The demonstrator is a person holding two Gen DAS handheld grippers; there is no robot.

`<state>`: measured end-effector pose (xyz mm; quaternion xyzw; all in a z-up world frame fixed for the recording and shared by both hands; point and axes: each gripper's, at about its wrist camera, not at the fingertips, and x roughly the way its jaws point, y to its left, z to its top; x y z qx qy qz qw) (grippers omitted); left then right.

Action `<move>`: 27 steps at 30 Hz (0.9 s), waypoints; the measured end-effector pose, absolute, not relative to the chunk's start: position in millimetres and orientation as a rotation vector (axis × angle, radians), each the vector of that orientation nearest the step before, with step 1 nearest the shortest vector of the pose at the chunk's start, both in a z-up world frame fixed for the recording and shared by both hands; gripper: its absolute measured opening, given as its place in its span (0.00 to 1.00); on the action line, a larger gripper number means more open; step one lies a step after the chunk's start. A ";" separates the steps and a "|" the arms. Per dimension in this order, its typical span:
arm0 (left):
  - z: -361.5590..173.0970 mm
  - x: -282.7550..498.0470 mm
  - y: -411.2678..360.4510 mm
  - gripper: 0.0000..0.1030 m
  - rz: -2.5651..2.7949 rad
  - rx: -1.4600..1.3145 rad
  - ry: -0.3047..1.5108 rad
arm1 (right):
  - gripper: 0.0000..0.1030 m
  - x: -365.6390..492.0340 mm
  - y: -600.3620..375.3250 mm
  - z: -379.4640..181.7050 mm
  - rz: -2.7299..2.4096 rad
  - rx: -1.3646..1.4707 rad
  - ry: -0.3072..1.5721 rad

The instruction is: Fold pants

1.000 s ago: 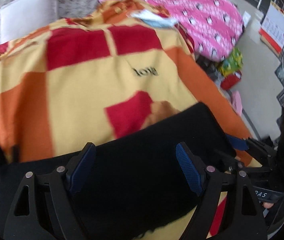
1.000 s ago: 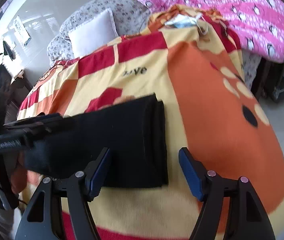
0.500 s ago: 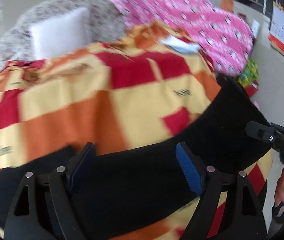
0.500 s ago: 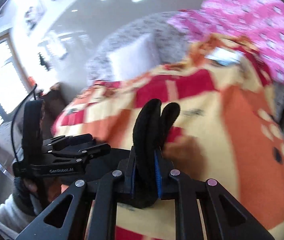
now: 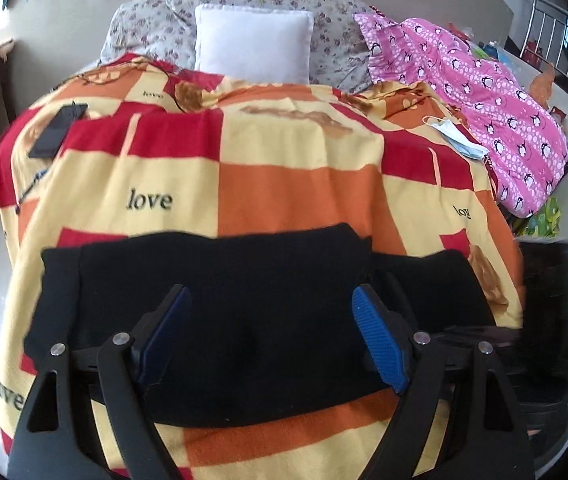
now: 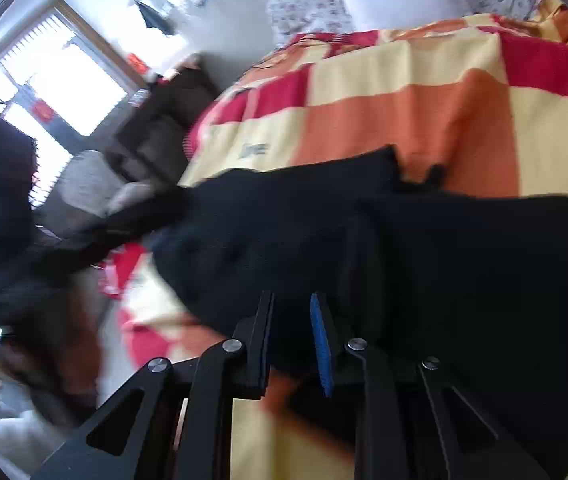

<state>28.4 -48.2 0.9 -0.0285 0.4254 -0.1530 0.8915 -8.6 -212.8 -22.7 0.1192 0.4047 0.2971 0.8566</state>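
The black pants [image 5: 252, 304] lie folded across the near end of a bed with a red, orange and yellow checked blanket [image 5: 284, 176]. My left gripper [image 5: 268, 332] is open and hovers just above the pants, its blue pads apart. In the right wrist view the pants [image 6: 364, 240] spread over the blanket [image 6: 424, 100]. My right gripper [image 6: 292, 336] sits at the fold's near edge with its jaws narrowly apart; black cloth lies behind the gap, and I cannot tell if any is still pinched.
A white pillow [image 5: 252, 44] and floral bedding sit at the bed's head. A pink penguin quilt [image 5: 484, 92] lies at right, with a face mask [image 5: 456, 136] on the blanket. A black flat object [image 5: 58, 130] lies at the blanket's left. Dark furniture [image 6: 156, 128] stands by the window.
My right gripper carried the gripped end of the pants over to the left and lowered it onto the rest, and its jaws have parted slightly. My left gripper stayed open and swung to face the bed's head.
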 end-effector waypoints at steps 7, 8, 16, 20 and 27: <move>-8.7 22.8 -81.3 0.80 -0.416 -0.111 0.916 | 0.38 -56.0 -293.0 29.3 0.320 0.156 0.631; -13.9 22.6 -89.0 0.80 -0.419 -0.110 0.932 | 0.38 -55.8 -299.3 25.0 0.292 0.167 0.637; -43.8 17.1 -137.9 0.80 -0.443 -0.058 1.016 | 0.38 -48.9 -330.8 -6.2 0.231 0.226 0.690; -44.3 19.8 -150.8 0.11 -0.540 -0.083 1.003 | 0.38 -49.5 -332.4 -5.7 0.237 0.233 0.680; -13.2 26.0 -125.6 0.10 -0.573 -0.117 0.901 | 0.38 -52.0 -312.6 7.7 0.255 0.169 0.654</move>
